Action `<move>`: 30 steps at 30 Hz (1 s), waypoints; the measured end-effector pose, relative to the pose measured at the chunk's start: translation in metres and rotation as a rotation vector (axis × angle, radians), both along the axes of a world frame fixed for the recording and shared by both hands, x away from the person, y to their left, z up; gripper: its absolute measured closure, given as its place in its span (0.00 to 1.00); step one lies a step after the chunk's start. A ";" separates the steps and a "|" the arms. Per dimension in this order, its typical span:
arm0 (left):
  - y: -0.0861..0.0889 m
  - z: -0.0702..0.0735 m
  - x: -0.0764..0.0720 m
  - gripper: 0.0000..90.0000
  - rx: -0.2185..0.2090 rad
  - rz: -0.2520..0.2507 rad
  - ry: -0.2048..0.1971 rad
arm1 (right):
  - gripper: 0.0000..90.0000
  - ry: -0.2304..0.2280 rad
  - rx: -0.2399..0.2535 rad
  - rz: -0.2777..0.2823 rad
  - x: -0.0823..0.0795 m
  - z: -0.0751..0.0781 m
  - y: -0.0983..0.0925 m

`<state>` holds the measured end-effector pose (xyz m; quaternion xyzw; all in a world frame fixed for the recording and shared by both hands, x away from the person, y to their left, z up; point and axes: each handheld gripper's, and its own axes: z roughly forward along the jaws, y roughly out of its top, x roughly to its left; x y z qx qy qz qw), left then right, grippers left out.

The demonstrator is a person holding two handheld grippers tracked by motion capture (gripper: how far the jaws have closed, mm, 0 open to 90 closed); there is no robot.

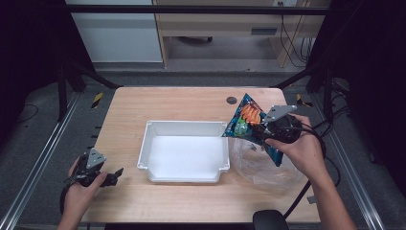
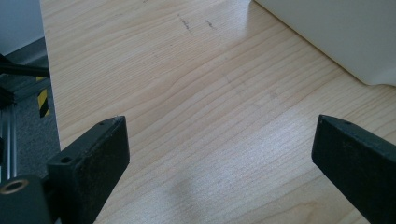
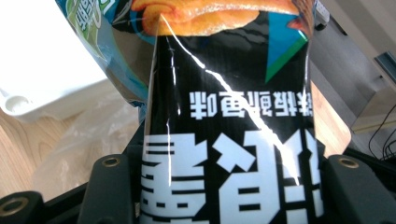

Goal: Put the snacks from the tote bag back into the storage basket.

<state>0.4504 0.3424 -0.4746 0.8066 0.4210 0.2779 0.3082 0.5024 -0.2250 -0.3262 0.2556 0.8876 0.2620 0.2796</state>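
A snack bag, black and blue with orange chips printed on it, hangs in the air to the right of the white tray, and my right gripper is shut on it. From the right gripper view the bag stands between the two jaws, its white lettering upside down. My left gripper rests low at the table's front left, left of the tray. Its jaws stand wide apart over bare wood, open with nothing between them.
A clear plastic bag lies crumpled on the table under the right hand, right of the tray. The tray's white corner is ahead of the left gripper. A small dark round grommet sits near the table's far edge.
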 end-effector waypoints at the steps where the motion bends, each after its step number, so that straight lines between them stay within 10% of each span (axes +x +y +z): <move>1: 0.000 0.000 0.000 0.04 -0.001 -0.002 0.000 | 0.47 -0.002 -0.001 0.005 0.000 0.001 0.003; 30: -0.002 -0.003 -0.002 0.04 0.011 0.003 0.014 | 0.48 -0.043 0.035 0.167 0.014 -0.005 0.084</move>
